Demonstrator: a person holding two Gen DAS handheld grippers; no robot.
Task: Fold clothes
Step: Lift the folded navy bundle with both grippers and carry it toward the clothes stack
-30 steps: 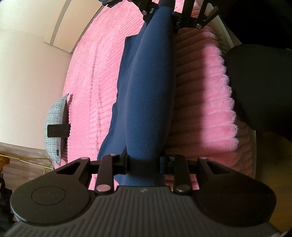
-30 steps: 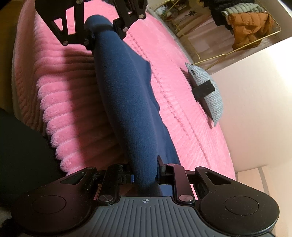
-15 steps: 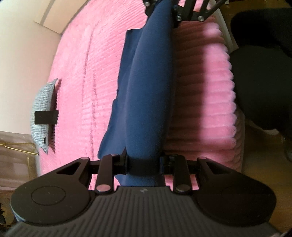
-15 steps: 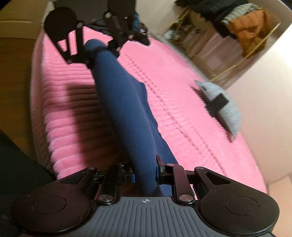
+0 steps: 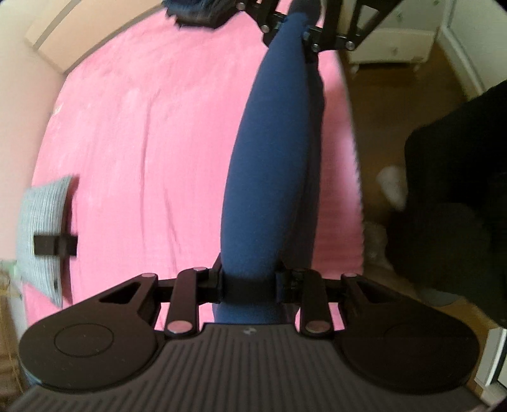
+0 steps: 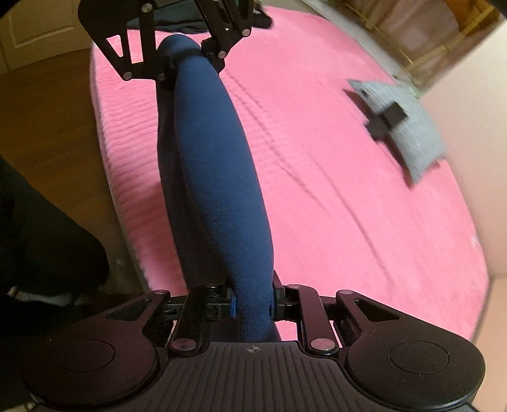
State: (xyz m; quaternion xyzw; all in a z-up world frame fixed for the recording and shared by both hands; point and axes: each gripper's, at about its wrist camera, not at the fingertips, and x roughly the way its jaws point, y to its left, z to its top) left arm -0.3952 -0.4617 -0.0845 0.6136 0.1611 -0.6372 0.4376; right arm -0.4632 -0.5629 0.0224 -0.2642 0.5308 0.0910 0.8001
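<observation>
A navy blue garment (image 5: 269, 152) hangs bunched into a thick band, stretched between my two grippers above the pink bed (image 5: 142, 142). In the left wrist view my left gripper (image 5: 248, 279) is shut on its near end, and my right gripper (image 5: 293, 27) clamps the far end at the top. In the right wrist view the right gripper (image 6: 253, 301) is shut on the navy garment (image 6: 218, 177), and the left gripper (image 6: 183, 60) holds the other end. A darker layer of the cloth hangs under the band, over the bed's edge.
A folded grey garment (image 6: 408, 123) with a black tag lies near the far side of the pink bed (image 6: 348, 190). A person's dark clothing (image 5: 459, 206) stands by the bed on the wooden floor (image 6: 47, 120). White furniture (image 5: 393, 35) is beyond the bed.
Both grippers have risen with the navy garment still clamped. The bed now looks farther below, and more floor and room show around it.
</observation>
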